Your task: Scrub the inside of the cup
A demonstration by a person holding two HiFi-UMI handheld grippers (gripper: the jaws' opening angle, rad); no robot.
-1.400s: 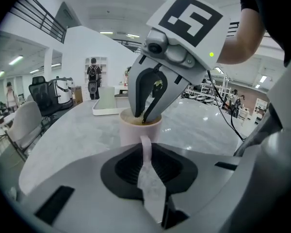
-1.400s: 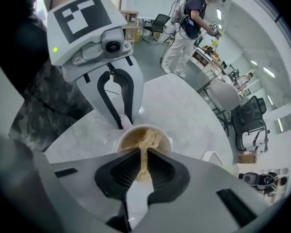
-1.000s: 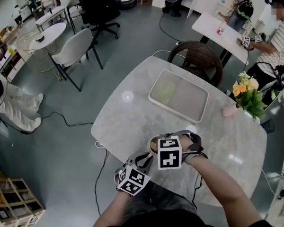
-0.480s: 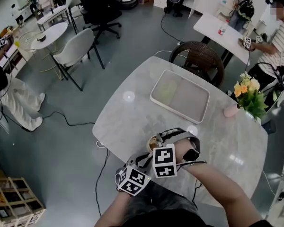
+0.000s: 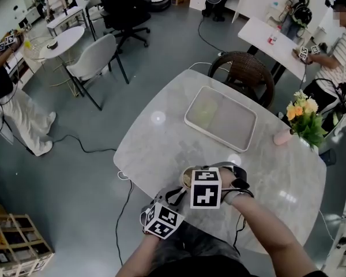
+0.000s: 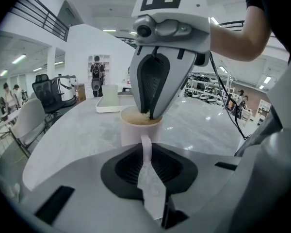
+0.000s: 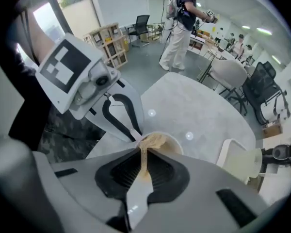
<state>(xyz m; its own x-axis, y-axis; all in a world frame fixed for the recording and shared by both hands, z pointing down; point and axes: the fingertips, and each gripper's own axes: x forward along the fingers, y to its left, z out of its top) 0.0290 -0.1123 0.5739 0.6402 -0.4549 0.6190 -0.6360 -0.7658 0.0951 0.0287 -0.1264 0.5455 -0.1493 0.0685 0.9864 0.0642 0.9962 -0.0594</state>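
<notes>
While the left gripper (image 6: 146, 147) pinches the handle of the one pale pink cup (image 6: 132, 133), the right gripper (image 7: 144, 154) clamps one tan sponge (image 7: 154, 141) inside it.

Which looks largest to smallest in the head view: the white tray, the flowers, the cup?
1. White tray: clearly largest.
2. Flowers.
3. Cup: smallest as seen, but the right gripper covers most of it and it sits nearer the camera, so its rank against the flowers is unsure.

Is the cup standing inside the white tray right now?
No, the cup stands on the bare marble table, with the white tray apart from it, farther back.
</notes>
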